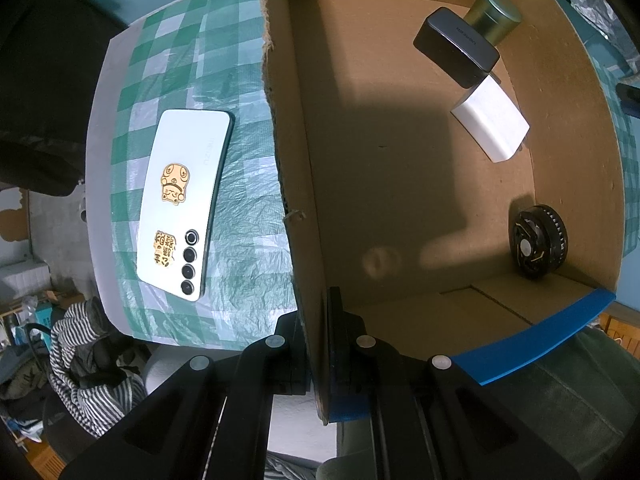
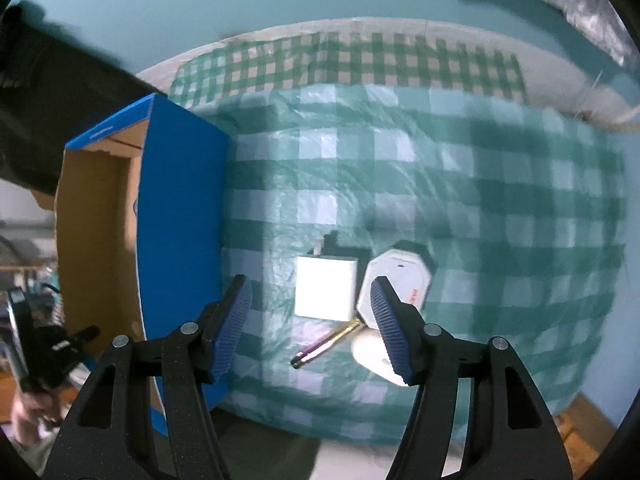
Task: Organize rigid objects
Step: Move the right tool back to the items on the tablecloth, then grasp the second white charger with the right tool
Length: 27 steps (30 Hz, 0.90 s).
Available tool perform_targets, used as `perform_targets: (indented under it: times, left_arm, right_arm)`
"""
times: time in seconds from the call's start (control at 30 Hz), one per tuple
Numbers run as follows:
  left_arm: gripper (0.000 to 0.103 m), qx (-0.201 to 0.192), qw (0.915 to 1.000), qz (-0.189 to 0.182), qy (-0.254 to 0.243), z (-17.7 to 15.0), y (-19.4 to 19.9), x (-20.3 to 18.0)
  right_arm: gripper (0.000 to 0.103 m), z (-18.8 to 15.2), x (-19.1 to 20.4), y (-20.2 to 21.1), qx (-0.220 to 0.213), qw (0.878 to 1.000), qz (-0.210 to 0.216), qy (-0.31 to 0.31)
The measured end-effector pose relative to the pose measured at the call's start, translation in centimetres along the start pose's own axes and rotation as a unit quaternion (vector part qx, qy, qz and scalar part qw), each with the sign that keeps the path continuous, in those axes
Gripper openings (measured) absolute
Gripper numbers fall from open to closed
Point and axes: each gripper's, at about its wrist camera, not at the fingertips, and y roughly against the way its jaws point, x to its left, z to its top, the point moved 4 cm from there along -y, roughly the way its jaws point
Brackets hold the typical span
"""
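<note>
Left gripper clamps the box wall. Right gripper gapes, holding nothing, above a white adapter and, probably, a pen.

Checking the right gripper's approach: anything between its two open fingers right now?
Nothing is gripped. In the right wrist view the right gripper frames the white square charger and a gold pen lying on the checked cloth beyond.

Both views steeply downward — shared cardboard box.
</note>
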Motion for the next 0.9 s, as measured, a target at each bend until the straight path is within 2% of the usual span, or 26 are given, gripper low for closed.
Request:
perform_targets:
  times: [0.13,0.4,0.83,0.9]
  left_arm:
    - [0.005,0.001,1.0,0.0,-0.001,0.1,-0.1,0.1]
    - [0.005,0.002,1.0,0.001,-0.001,0.2,0.0,0.2]
    - [0.005,0.002,1.0,0.0,0.001,0.2,-0.1,0.3]
    - [0.005,0.002,1.0,-0.001,0.001,0.2,-0.1,0.3]
  right_arm:
    - [0.063,0.6,-0.6,-1.9,0.02,0.999,0.025,-0.018]
    - [0.063,0.9,-1.0,-4.7,0.047,0.998,0.03,-0.029]
    - [0.065,-0.2,-0.2,-7.8,0.071,0.997,-0.019,-0.005]
    - [0.062,-0.4,0.2,-8.0,0.069,0.997,-0.022,-0.001]
